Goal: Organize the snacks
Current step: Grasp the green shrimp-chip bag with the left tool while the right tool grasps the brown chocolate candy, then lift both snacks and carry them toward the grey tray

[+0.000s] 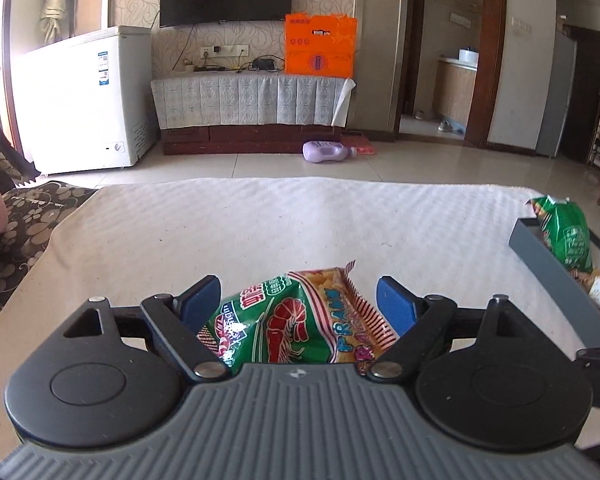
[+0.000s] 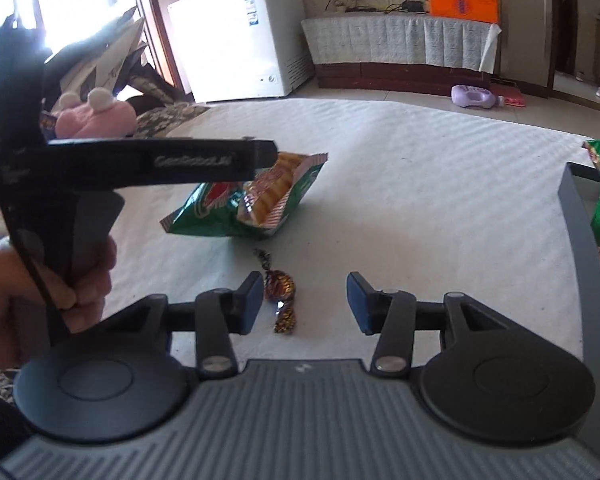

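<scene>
A green and red prawn-cracker bag (image 1: 296,320) lies on the white tablecloth (image 1: 260,224) between the spread fingers of my left gripper (image 1: 300,300), which is open around it. The same bag (image 2: 252,204) shows in the right wrist view, with the left gripper's body over its left end. My right gripper (image 2: 304,300) is open and empty above the cloth. A wrapped brown candy (image 2: 281,298) lies just inside its left finger. A grey tray (image 1: 548,264) at the right holds another green bag (image 1: 568,232) and other snacks.
The tray's rim (image 2: 580,240) stands close to the right of my right gripper. A pink plush toy (image 2: 96,116) and a patterned cushion (image 1: 32,216) sit off the table's left edge. A white freezer (image 1: 84,100), a TV cabinet and a purple bottle (image 1: 328,151) are beyond.
</scene>
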{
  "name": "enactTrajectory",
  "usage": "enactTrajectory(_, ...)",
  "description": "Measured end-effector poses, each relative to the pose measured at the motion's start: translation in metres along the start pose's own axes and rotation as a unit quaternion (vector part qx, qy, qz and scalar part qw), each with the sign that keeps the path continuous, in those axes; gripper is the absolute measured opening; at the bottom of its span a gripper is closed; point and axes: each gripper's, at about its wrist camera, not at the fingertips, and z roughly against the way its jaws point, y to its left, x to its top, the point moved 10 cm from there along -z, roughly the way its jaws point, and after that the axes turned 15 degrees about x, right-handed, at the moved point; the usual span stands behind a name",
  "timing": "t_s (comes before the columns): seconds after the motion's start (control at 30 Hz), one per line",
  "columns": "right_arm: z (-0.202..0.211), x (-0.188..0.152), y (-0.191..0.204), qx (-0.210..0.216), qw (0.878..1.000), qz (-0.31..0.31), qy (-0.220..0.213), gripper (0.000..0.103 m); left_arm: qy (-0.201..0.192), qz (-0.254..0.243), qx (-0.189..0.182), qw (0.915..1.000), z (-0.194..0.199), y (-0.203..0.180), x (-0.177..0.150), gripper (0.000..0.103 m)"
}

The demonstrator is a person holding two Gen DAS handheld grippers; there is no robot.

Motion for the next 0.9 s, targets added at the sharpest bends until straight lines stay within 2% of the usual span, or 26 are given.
enactTrajectory(0.2,-0.034,-0.007,0.007,-0.028,0.999,0.03,0.036,0.048,0.024,0.003,-0.006,0.9997,-0.02,-0.001,-0.011,0.088)
enactTrajectory(0.3,-0.037,-0.007,0.006,-0.024,0.999,0.029,0.036,0.045,0.025,0.0,-0.015,0.9996,-0.029,-0.005,-0.015,0.091)
enactTrajectory(0.33,-0.037,-0.007,0.005,-0.022,0.999,0.029,0.038,0.031,0.028,-0.001,-0.014,0.9995,-0.035,-0.011,-0.016,0.095)
enactTrajectory(0.37,-0.036,-0.007,0.004,-0.02,0.999,0.027,0.04,0.026,0.03,-0.001,-0.012,0.9995,-0.038,-0.012,-0.017,0.095)
enactTrajectory(0.6,-0.026,-0.003,0.006,-0.014,0.998,0.033,0.043,0.026,0.043,0.008,-0.008,0.999,-0.055,-0.019,-0.025,0.103)
enactTrajectory(0.9,-0.002,0.002,-0.011,-0.024,0.999,0.025,0.031,0.026,0.036,-0.001,0.004,0.9993,-0.062,-0.026,-0.034,0.103)
